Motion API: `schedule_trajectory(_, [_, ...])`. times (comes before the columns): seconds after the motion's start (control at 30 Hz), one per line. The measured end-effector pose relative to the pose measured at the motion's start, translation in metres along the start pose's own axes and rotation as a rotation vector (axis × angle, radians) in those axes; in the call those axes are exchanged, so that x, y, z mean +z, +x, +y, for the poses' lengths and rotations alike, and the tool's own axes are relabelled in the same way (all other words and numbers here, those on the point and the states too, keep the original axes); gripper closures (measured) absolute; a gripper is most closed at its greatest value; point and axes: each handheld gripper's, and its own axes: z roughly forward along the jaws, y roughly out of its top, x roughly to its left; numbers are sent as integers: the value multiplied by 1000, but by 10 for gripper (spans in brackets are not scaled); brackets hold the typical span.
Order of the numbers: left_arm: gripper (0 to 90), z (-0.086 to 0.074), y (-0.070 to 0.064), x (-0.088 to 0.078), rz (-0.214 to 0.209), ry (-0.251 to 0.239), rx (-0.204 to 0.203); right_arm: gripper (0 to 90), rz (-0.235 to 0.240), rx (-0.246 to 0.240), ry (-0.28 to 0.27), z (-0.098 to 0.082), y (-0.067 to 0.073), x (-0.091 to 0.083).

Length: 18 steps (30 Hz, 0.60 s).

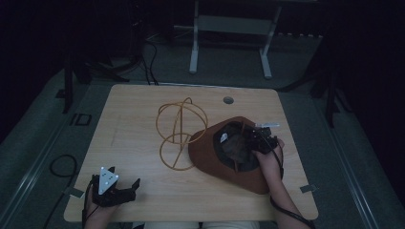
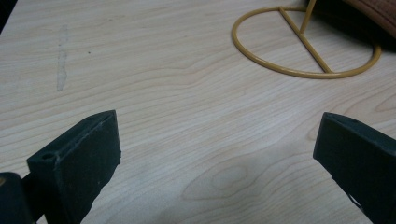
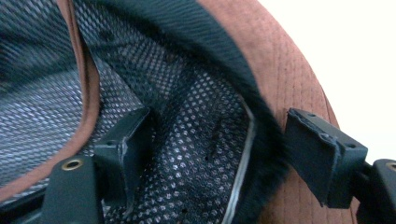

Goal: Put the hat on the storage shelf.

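Observation:
A brown brimmed hat lies upside down at the right of the wooden table, its dark mesh lining facing up. Its brim leans against a gold wire stand with a ring base. My right gripper reaches into the hat from the right. It is open and straddles the hat's edge: one jaw is inside over the lining, the other outside by the brown brim. My left gripper rests open at the table's near left corner, with only bare wood between its jaws.
The table has a round cable hole near its far edge. A white-legged frame stands on the floor behind. Cables lie on the floor at the left.

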Motion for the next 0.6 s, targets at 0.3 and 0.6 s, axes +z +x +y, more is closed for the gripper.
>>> schedule_trajectory(0.3, [15, 0, 1, 0, 5, 1, -7, 466, -104, -49, 8, -2, 6, 4])
schedule_trajectory(0.6, [15, 1, 2, -1, -8, 6, -32, 833, -105, 3, -33, 1, -8, -9])
